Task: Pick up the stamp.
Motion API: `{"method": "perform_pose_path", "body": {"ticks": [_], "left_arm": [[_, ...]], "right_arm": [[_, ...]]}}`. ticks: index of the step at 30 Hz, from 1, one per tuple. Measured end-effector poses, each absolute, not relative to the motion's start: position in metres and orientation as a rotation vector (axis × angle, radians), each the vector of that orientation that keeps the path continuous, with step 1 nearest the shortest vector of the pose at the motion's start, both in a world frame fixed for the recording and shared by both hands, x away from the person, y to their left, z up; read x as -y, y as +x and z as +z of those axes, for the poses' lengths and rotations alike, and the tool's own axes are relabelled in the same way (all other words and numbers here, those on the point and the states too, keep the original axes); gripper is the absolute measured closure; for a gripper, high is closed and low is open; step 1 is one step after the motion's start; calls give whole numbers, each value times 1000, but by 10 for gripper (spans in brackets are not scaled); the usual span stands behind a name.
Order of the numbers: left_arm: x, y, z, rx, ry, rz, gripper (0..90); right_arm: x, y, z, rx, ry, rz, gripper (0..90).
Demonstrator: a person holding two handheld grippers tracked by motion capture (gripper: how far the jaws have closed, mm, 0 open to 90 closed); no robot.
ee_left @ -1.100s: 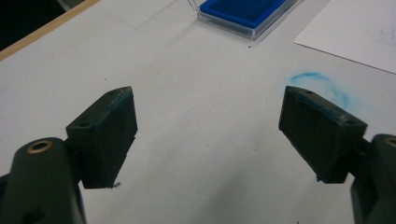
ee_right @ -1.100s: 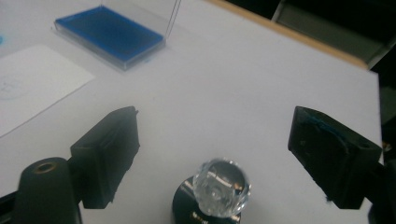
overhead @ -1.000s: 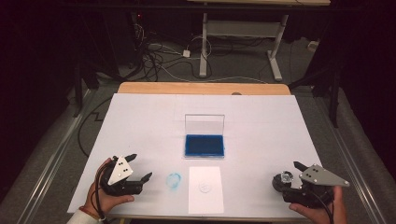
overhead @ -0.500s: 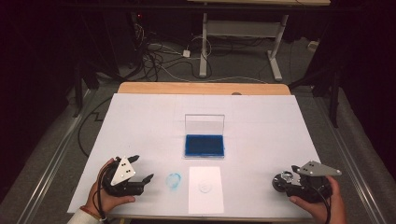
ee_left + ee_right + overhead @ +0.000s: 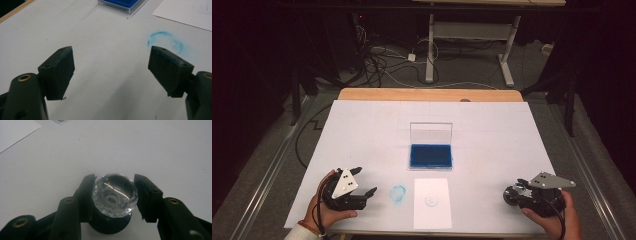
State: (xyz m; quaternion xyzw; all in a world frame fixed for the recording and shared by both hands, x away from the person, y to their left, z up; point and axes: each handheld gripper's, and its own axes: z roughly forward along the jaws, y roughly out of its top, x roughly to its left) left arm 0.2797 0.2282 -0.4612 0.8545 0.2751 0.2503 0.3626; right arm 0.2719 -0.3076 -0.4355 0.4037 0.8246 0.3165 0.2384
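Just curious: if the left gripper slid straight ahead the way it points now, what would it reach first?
Probably the blue ring-shaped ink smudge on the table, just ahead of the open left gripper; beyond it lies the white paper sheet.

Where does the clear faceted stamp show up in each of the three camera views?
High view: the stamp sits near the bottom right, at the tip of the right gripper.
Left gripper view: not in it.
Right gripper view: lower centre, between the black jaws, which have just been closing on it.
Shared landmark: the white paper.
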Motion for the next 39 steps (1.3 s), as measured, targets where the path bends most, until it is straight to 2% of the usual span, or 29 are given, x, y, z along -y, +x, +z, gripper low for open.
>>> {"method": "perform_pose_path", "body": {"ticks": [14,25,39], "left_arm": [[-228,280,-461,-714,2192,649,214],[-228,280,-462,-733,2193,635,213],[-226,281,-462,-732,2211,638,224]], "right_arm": [[305,270,-430,-2244,1090,876,573],[298,273,-407,-2176,1021,967,574],[264,295,-380,-2139,934,1104,573]]}}
